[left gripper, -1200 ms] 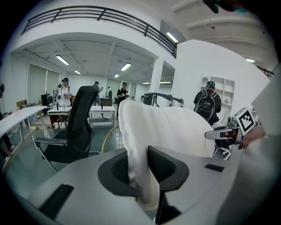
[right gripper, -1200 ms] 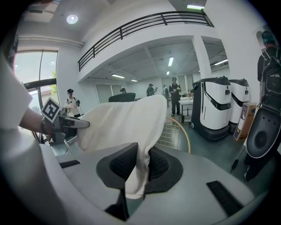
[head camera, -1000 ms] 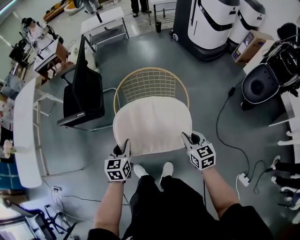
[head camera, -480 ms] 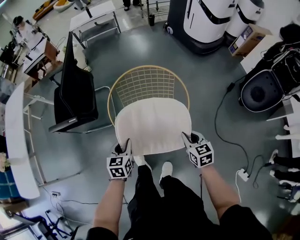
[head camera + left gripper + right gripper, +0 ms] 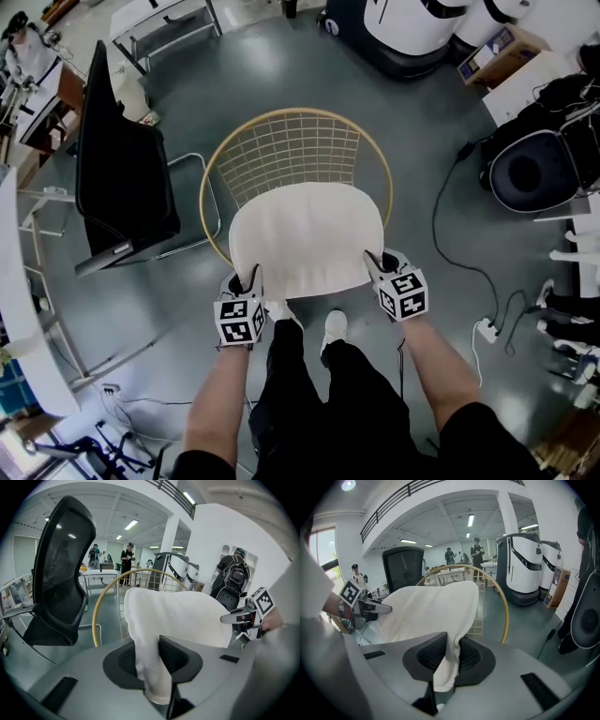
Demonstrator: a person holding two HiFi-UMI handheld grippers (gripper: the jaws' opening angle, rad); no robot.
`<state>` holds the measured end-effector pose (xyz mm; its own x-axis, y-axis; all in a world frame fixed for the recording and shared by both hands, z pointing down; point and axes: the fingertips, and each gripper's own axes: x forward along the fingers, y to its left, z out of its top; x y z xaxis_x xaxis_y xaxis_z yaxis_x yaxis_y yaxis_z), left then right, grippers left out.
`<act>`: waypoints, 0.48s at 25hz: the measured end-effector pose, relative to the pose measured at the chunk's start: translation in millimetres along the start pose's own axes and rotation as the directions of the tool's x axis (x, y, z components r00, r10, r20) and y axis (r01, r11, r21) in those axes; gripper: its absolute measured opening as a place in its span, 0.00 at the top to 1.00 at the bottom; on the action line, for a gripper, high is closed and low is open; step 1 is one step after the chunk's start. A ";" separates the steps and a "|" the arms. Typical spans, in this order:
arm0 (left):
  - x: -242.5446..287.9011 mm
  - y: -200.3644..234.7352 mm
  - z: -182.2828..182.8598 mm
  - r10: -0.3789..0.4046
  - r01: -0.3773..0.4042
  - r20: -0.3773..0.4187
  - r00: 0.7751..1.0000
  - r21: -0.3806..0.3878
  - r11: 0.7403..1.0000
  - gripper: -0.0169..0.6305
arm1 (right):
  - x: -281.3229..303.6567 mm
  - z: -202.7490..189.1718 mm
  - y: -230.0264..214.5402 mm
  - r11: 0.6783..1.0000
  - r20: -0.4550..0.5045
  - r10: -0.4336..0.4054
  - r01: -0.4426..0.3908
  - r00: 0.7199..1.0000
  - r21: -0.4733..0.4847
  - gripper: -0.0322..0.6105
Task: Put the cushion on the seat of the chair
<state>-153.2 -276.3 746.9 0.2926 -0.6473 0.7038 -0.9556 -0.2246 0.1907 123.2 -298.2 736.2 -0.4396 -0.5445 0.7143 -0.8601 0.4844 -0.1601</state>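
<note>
A cream cushion (image 5: 305, 239) is spread over the seat of a gold wire chair (image 5: 281, 122); I cannot tell whether it rests on the seat. My left gripper (image 5: 251, 279) pinches its near left corner and my right gripper (image 5: 373, 267) pinches its near right corner. In the left gripper view the cushion (image 5: 178, 616) runs down between the jaws of the left gripper (image 5: 150, 660); these jaws have just been opening a little, and the cloth still sits between the pads. In the right gripper view the cushion (image 5: 426, 609) hangs pinched in the right gripper (image 5: 449, 660).
A black office chair (image 5: 122, 178) stands close on the left of the wire chair. White machines (image 5: 403, 28) stand at the back, a black round device (image 5: 525, 173) at the right. A cable and power strip (image 5: 487, 354) lie on the floor. My shoes (image 5: 335, 325) are just before the chair.
Both grippers have come down and forward with the cushion, which now lies lower and further over the chair seat. The wire back shows more above it.
</note>
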 end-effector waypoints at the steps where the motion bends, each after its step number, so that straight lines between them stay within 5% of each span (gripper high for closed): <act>1: 9.5 5.1 -4.0 0.000 0.000 -0.008 1.000 -0.002 1.000 0.81 | 10.5 -3.3 -2.0 1.000 -0.007 -0.001 0.001 1.000 0.003 0.86; 12: 108.9 44.5 -54.3 -0.001 0.001 -0.085 0.996 0.010 1.000 0.78 | 118.0 -51.1 -34.2 1.000 -0.083 -0.015 0.016 0.996 0.017 0.85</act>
<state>-165.8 -317.3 869.2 0.2891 -0.5829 0.7594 -0.9548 -0.2329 0.1848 114.0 -344.0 860.8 -0.4036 -0.4928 0.7709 -0.8714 0.4637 -0.1599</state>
